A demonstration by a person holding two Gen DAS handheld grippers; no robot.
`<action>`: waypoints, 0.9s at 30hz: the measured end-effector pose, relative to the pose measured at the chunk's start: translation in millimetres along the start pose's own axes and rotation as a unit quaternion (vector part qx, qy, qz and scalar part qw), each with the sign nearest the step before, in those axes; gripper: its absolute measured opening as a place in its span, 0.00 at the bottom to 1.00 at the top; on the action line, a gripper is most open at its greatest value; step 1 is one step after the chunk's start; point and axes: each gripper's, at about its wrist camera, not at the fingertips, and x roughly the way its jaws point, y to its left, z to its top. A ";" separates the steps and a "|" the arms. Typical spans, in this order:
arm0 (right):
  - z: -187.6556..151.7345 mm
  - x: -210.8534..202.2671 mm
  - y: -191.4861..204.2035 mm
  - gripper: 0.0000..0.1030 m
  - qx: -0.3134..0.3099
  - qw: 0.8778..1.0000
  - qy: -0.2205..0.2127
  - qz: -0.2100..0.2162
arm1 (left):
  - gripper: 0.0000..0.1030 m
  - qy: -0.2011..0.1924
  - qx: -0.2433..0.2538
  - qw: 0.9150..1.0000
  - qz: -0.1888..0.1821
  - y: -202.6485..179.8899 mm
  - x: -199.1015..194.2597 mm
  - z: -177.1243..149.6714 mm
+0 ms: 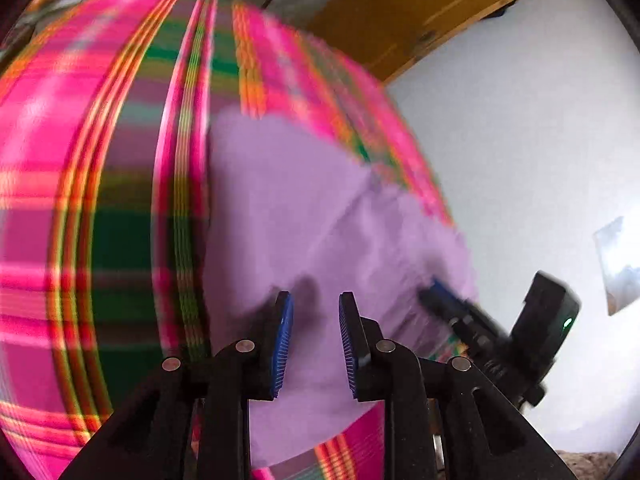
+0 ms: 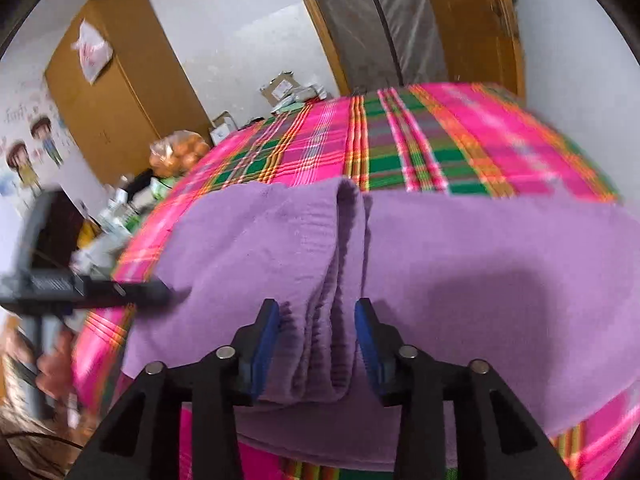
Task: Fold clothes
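1. Left gripper (image 1: 315, 344) hovers with its blue-padded fingers spread apart over the flat purple knitted garment (image 1: 304, 216); nothing sits between the pads.
2. Right gripper (image 2: 316, 354) is likewise released, its two blue pads standing either side of a raised, ribbed fold of the same purple garment (image 2: 460, 248) without pinching it.
3. That garment lies spread on a pink, green and orange plaid blanket (image 2: 400, 140) covering the bed, close to the blanket's near edge.
4. In the left wrist view the right gripper (image 1: 438, 296) shows blurred at the garment's right edge; whether it touches the cloth cannot be told.
5. In the right wrist view the left gripper (image 2: 160, 292) reaches in from the left, its tip at the garment's left edge.
6. Behind the bed stand a brown wooden wardrobe (image 2: 120, 92), a bag of orange fruit (image 2: 180, 152) and a white wall with cartoon stickers (image 2: 28, 152).
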 end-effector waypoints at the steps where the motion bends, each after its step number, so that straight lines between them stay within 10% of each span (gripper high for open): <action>1: 1.5 2.1 -3.4 0.42 0.008 1.000 0.002 0.009 | 0.23 0.002 -0.011 1.000 -0.008 7.9 2.6 0.8; 8: -0.5 27.1 -10.4 0.50 0.034 0.998 0.023 0.043 | 0.23 -0.012 -0.044 0.998 -0.038 29.7 -4.0 -1.5; 16: -0.5 27.7 -21.7 0.27 0.066 0.990 0.035 0.117 | 0.23 -0.011 -0.053 0.998 -0.038 36.2 -5.0 -2.1; 27: -14.3 19.9 -31.0 0.36 0.083 0.991 0.027 0.099 | 0.23 -0.016 -0.062 0.997 -0.035 29.8 -4.2 -3.2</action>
